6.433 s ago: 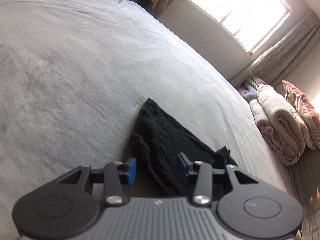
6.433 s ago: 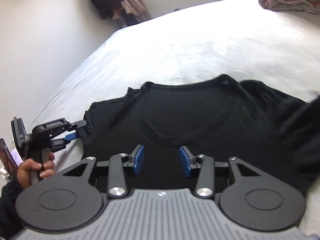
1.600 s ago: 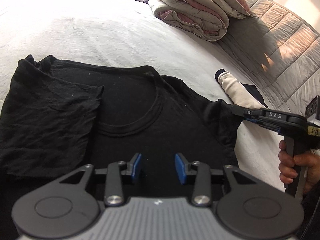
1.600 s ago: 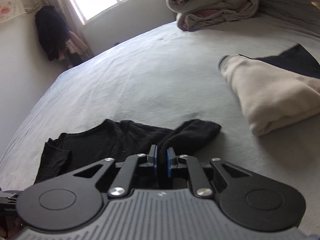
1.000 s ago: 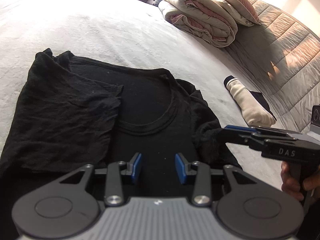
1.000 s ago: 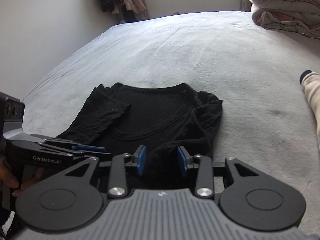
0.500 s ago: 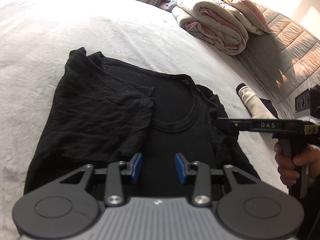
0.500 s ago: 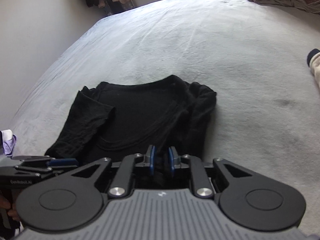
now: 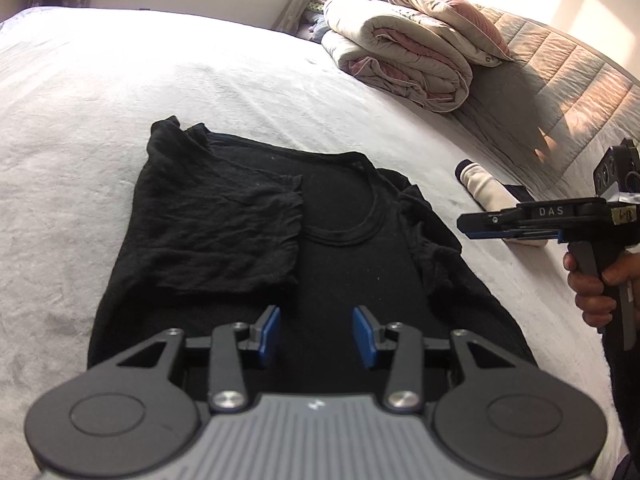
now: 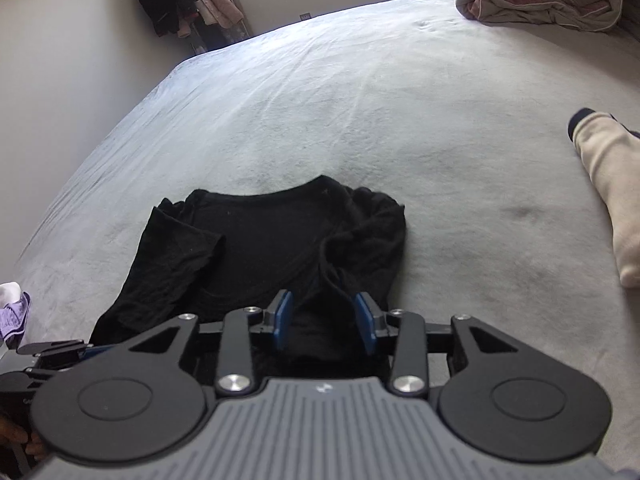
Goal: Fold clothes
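A black T-shirt lies flat on the grey bed, neckline up, with both sleeves folded in over the body. It also shows in the right wrist view. My left gripper is open and empty, hovering over the shirt's lower middle. My right gripper is open just above the shirt's right side, with the folded-in sleeve edge between its blue pads but not pinched. In the left wrist view the right gripper hangs in the air beside the shirt's right edge.
A folded cream and dark garment lies on the bed to the right, also in the left wrist view. A rolled quilt and pillow sit at the headboard. A purple and white cloth lies at the left edge.
My right gripper has opened and let go of the right sleeve, which now lies folded on the shirt. Both grippers have drawn back a little from the shirt.
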